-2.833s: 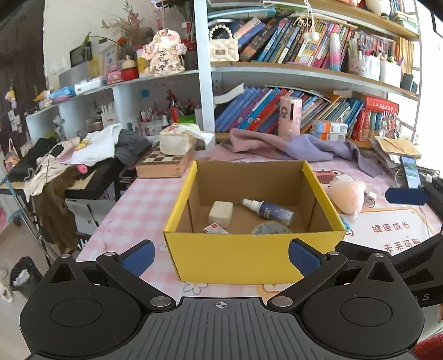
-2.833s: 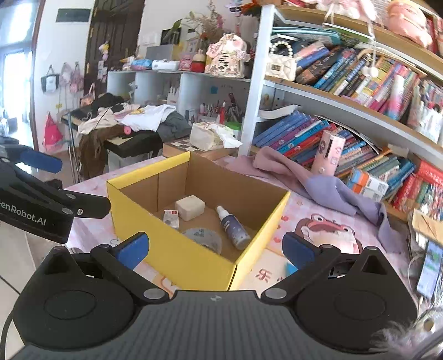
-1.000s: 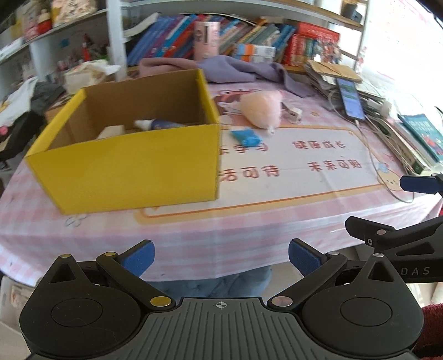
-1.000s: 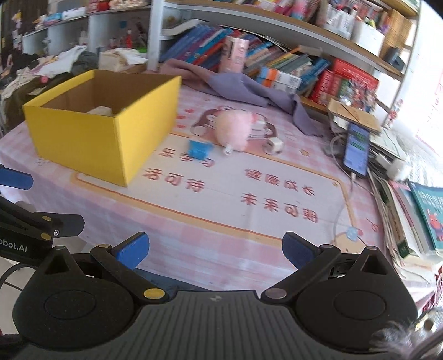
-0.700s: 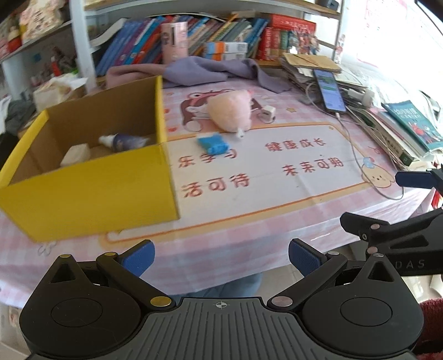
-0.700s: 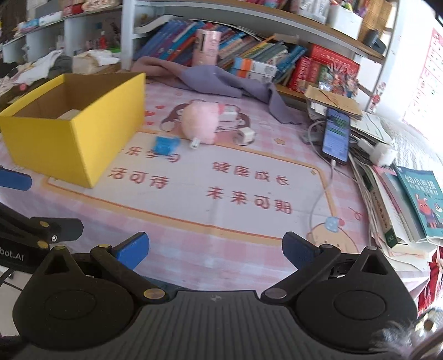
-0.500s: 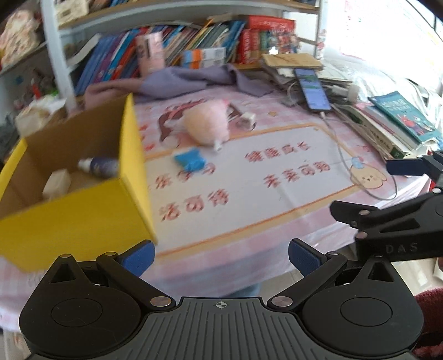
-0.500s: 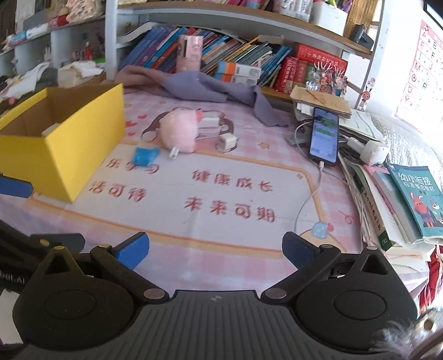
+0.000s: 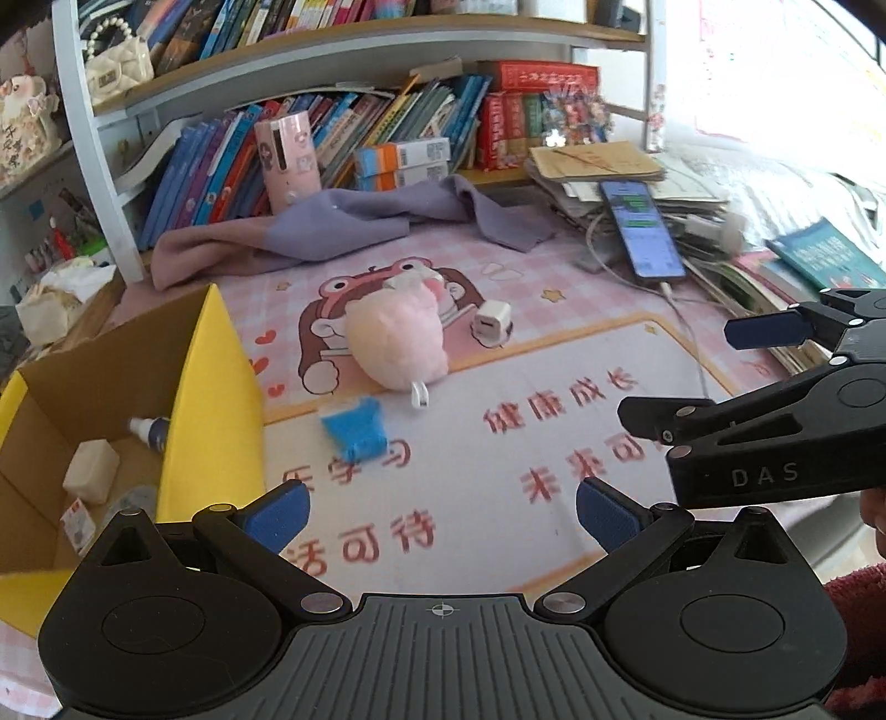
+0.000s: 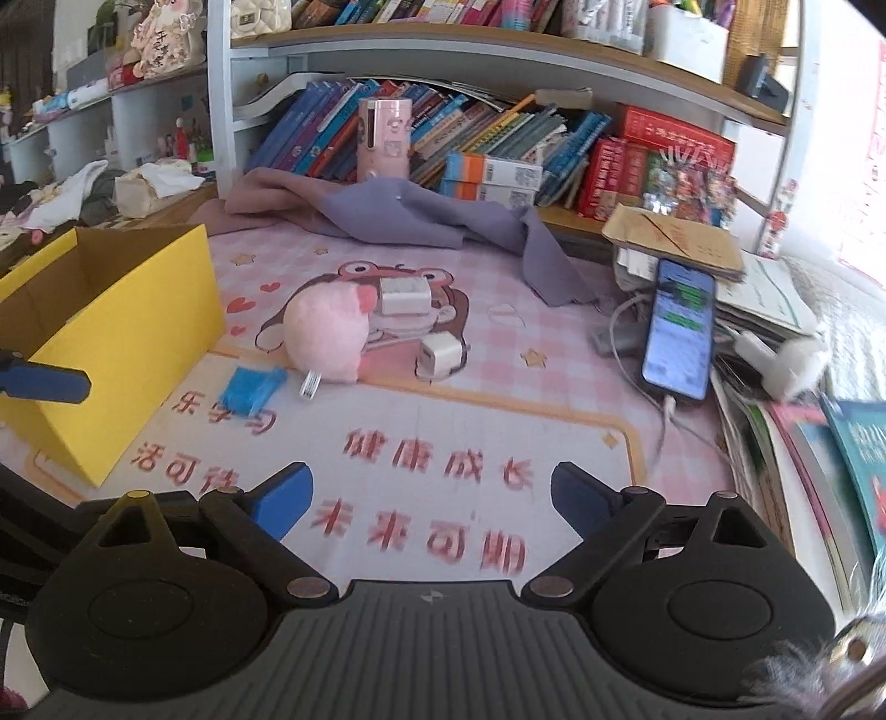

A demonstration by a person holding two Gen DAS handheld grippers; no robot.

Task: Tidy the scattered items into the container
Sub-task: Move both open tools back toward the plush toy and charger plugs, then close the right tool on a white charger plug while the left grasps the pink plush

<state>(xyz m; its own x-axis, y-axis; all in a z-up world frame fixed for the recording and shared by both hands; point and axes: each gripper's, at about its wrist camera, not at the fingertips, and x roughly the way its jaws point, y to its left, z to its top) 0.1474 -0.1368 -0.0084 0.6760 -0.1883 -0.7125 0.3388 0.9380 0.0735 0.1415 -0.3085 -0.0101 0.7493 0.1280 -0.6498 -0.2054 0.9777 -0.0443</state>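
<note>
Both cameras have swung right since 2.8 s ago, when the yellow box (image 9: 210,421) filled each view; now it sits at the left edge of both views and the scattered items lie ahead; the pink checked tablecloth (image 10: 559,343) with its printed mat covers the table, and a purple cloth (image 10: 421,216) is draped along its back edge below the bookshelf (image 10: 498,50); the box stands open-topped on the left part of the table, and the left wrist view shows a spray bottle (image 9: 148,431), a pale block (image 9: 91,479) and a small packet (image 9: 77,518) inside it; the left gripper (image 9: 440,512) hangs over the mat with its jaws spread wide and nothing between them; the right gripper (image 10: 432,495) is likewise spread wide and holds nothing; a phone (image 10: 680,335) lies plugged in at the right beside a stack of books and papers (image 10: 769,310); a pink plush toy (image 10: 328,338) rests near the middle of the table, just right of the box; a blue crumpled wrapper (image 10: 252,390) lies between plush and box, close to the plush; 2 white chargers are near the plush, 1 (image 10: 440,354) just to its right and 1 (image 10: 403,293) behind it.
</note>
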